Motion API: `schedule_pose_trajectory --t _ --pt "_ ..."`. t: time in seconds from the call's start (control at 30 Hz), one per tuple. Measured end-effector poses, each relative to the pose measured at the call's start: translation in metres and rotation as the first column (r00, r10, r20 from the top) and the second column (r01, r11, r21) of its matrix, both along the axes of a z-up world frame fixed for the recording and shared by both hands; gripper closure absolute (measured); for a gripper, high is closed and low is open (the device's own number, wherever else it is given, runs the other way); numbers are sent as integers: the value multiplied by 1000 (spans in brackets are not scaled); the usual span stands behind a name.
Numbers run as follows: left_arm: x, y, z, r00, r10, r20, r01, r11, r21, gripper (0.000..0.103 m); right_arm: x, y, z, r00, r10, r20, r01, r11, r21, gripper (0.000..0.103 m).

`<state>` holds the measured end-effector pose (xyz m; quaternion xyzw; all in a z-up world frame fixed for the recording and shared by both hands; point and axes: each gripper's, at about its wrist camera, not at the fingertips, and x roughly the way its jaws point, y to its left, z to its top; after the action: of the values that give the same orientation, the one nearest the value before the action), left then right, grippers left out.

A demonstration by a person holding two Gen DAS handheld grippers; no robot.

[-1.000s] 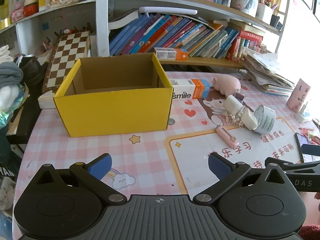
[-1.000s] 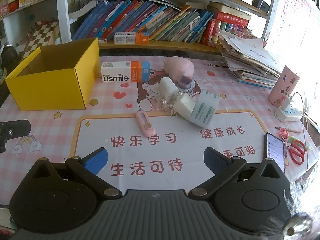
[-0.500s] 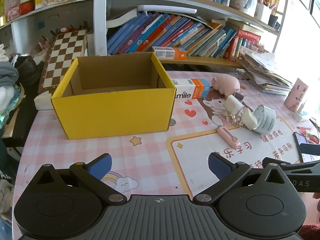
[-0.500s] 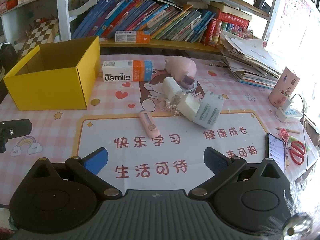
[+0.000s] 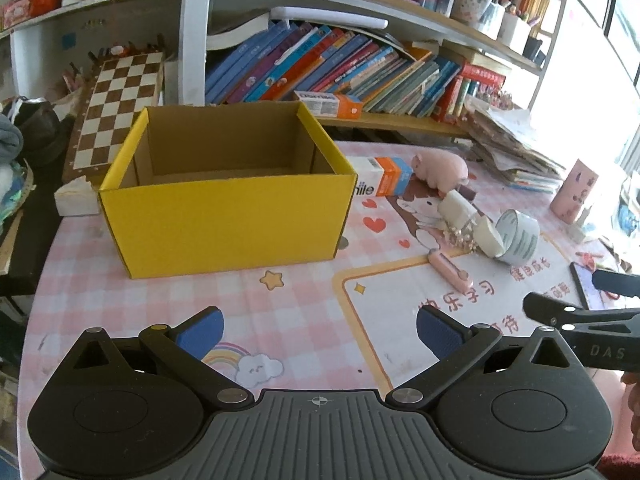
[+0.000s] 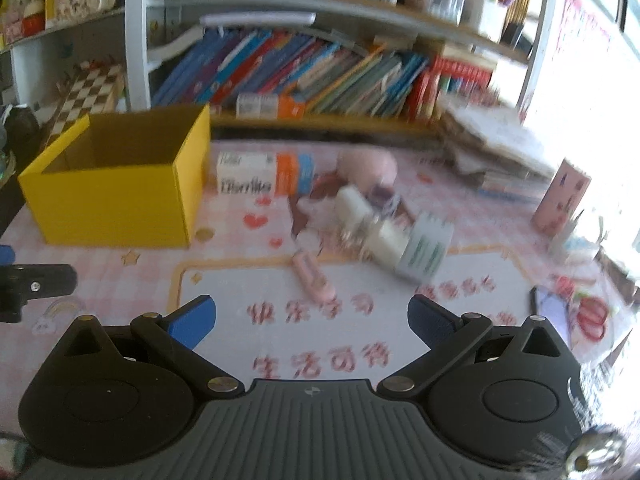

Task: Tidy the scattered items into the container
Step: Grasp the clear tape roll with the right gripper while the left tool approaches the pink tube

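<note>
1. Yellow cardboard box [image 5: 224, 216] stands open-topped on the desk [image 5: 304, 344], at 11 o'clock from the left claw [image 5: 318, 326]; nothing shows inside it.
2. Left claw hovers above the checked pink cloth, its blue pads [image 5: 200, 330] spread wide with nothing between them.
3. Toothpaste carton [image 5: 386, 178] lies flat just beside the box's right wall, at 1 o'clock from the left claw; the box hides its left end.
4. Pink plush pig [image 5: 442, 168] lies just right of the carton, toward the bookshelf [image 5: 360, 68].
5. White bottle [image 5: 456, 210] lies tipped below the pig, touching a tangle of pearl beads [image 5: 460, 236].
6. Pink flat case [image 5: 450, 270] lies slantwise on the mat's yellow border, near the beads, at 12 o'clock from the right claw [image 6: 312, 320].
7. White block [image 5: 488, 236] leans against the tape roll [image 5: 518, 236], which lies on its side.
8. Right claw hovers over the printed red characters, pads [image 6: 192, 318] held wide apart and empty; its view is blurred.
9. Phone [image 5: 586, 286] lies near the desk's right edge, partly behind the right claw's black arm as the left view shows it.
10. Pink patterned tube [image 5: 576, 190] stands upright at 2 o'clock, well apart from the pile.
</note>
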<state>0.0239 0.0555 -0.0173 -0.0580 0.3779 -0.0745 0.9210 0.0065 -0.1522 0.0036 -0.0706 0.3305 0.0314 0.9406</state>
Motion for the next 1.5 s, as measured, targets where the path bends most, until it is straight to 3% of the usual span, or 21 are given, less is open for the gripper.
schedule_pose_trajectory --t 0.37,0.6,0.83,1.23,1.5 --pt "13 -18 -5 999 -44 0 44 999 -9 0 11 -21 -11 1000 0 -24 1 999 53 0" --pt "35 -52 -5 1000 -3 8 3 1000 0 0 40 -53 -15 996 79 -41 -75 993 97 0" --pt "52 -91 -10 998 53 -28 -52 998 40 0 75 -81 -21 990 119 -70 -119 993 9 0" --pt "82 -139 -19 994 78 -81 -68 990 122 0 131 -133 -37 983 130 -130 -124 991 52 0" --pt "97 -170 -27 996 24 -91 -11 989 145 0 162 -150 -43 983 114 -141 -102 991 88 2"
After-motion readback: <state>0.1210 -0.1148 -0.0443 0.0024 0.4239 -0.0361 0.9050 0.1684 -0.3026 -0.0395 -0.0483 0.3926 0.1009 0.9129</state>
